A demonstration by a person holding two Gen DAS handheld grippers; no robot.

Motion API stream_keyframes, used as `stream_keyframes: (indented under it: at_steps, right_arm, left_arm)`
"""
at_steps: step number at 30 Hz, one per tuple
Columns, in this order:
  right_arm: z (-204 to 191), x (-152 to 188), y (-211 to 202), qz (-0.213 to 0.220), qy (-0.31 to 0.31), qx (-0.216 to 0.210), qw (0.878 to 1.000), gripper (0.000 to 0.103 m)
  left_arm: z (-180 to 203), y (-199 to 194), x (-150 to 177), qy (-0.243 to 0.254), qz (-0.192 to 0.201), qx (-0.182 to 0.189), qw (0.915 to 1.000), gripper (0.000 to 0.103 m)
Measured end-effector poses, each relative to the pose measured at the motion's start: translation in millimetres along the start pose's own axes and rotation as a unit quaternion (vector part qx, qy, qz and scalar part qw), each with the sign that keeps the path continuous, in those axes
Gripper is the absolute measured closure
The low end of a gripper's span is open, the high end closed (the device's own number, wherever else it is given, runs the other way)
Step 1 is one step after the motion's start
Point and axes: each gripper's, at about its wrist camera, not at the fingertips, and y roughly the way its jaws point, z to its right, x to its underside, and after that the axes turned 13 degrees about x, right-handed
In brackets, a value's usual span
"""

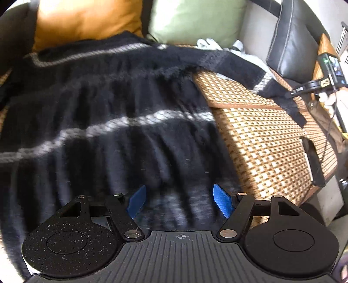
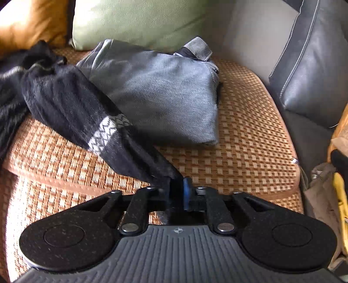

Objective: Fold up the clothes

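Observation:
A black knit sweater (image 1: 104, 108) with grey-white stripes lies spread over the woven sofa seat (image 1: 267, 141). My left gripper (image 1: 180, 200) is open just above its lower body, blue pads apart, holding nothing. The sweater's sleeve (image 2: 87, 113) stretches out to the right. My right gripper (image 2: 177, 191) is shut on the sleeve's cuff and holds it taut over the seat (image 2: 250, 156). The right gripper also shows in the left wrist view (image 1: 291, 93) at the far right, at the sleeve's end.
A folded grey garment (image 2: 161, 93) lies on the seat behind the sleeve. An orange cushion (image 1: 87, 19) and a green cushion (image 1: 195, 19) lean at the back. A black leather cushion (image 2: 313, 71) stands at the right. The seat's front edge drops off below.

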Motion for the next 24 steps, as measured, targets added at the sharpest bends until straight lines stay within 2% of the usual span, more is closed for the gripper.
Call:
stream_keyframes:
  at_steps: [2, 5, 7, 10, 13, 15, 18, 20, 22, 24]
  right_arm:
    - [1, -8, -24, 0.039, -0.009, 0.017, 0.999, 0.071]
    - [6, -27, -68, 0.108, 0.008, 0.006, 0.994, 0.062]
    - [2, -46, -90, 0.148, 0.017, -0.015, 0.989, 0.054]
    - [-18, -72, -107, 0.186, 0.019, -0.076, 0.98, 0.053]
    - [-58, -97, -102, 0.195, 0.003, -0.147, 0.97, 0.053]
    - [-92, -115, -81, 0.191, -0.009, -0.169, 0.967, 0.053]
    - [-137, -143, -41, 0.161, -0.008, -0.185, 0.969, 0.053]
    - [-164, -161, -9, 0.141, 0.0, -0.182, 0.973, 0.053]
    - [-185, -173, 21, 0.118, 0.011, -0.183, 0.976, 0.053]
    - [-196, -179, 45, 0.099, 0.028, -0.188, 0.977, 0.053]
  left_arm:
    - [-10, -17, -8, -0.007, 0.026, -0.02, 0.9994, 0.022]
    - [-30, -47, -27, -0.021, 0.071, -0.052, 0.9959, 0.022]
    - [-45, -64, -45, -0.022, 0.106, -0.078, 0.9911, 0.019]
    - [-69, -80, -80, -0.013, 0.159, -0.131, 0.9785, 0.017]
    - [-101, -85, -119, -0.004, 0.195, -0.171, 0.9658, 0.016]
    - [-135, -77, -149, -0.012, 0.2, -0.19, 0.9612, 0.016]
    - [-192, -56, -190, -0.036, 0.176, -0.198, 0.9635, 0.016]
    - [-230, -35, -212, -0.05, 0.156, -0.223, 0.9609, 0.016]
    - [-261, -18, -226, -0.062, 0.149, -0.249, 0.9548, 0.016]
    - [-289, -1, -237, -0.083, 0.15, -0.252, 0.9524, 0.016]
